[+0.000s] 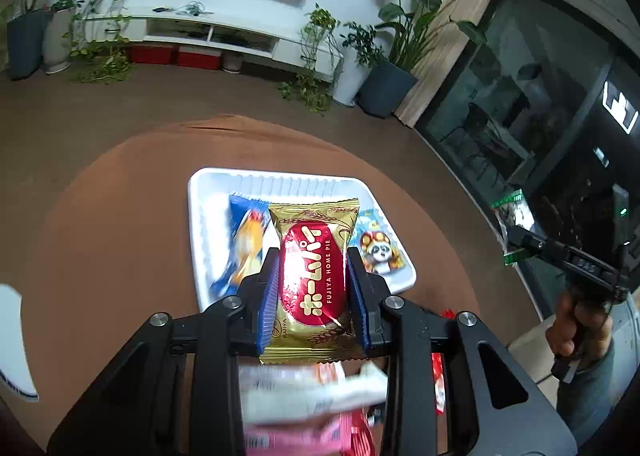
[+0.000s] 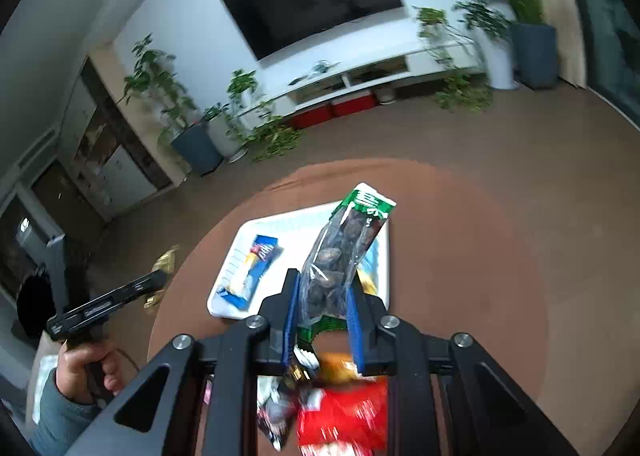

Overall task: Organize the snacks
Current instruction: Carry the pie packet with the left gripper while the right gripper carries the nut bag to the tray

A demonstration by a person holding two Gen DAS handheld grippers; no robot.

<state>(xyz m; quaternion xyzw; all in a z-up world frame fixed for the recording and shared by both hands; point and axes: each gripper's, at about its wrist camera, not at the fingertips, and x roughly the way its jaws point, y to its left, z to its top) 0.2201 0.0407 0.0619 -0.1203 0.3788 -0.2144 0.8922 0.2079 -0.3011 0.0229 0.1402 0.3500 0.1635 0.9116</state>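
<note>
While the left gripper (image 1: 313, 288) clamps a gold-and-red foil pie packet (image 1: 313, 276) and the right gripper (image 2: 323, 320) pinches a clear green-topped bag of dark dried fruit (image 2: 340, 256), both hover short of the white plastic tray (image 1: 288, 178), so next comes lowering and releasing inside it.

The gold pie wrapper (image 1: 314, 276) is glossy foil with a shiny red oval, pinched between ribbed blue plastic pads (image 1: 269, 296) on the matt black left gripper (image 1: 314, 276), whose frame carries bright metal bolt heads. Beyond the wrapper lies the white tray (image 1: 288, 182) — smooth, ribbed plastic with a faint sheen — on a matt brown tablecloth (image 1: 120, 236) with slight creases at its far edge. The dried-fruit bag (image 2: 340, 252), clear crinkly glossy film with a green printed top, sits over the tray between the right gripper (image 2: 322, 296) pads — the same ribbed blue plastic.
</note>
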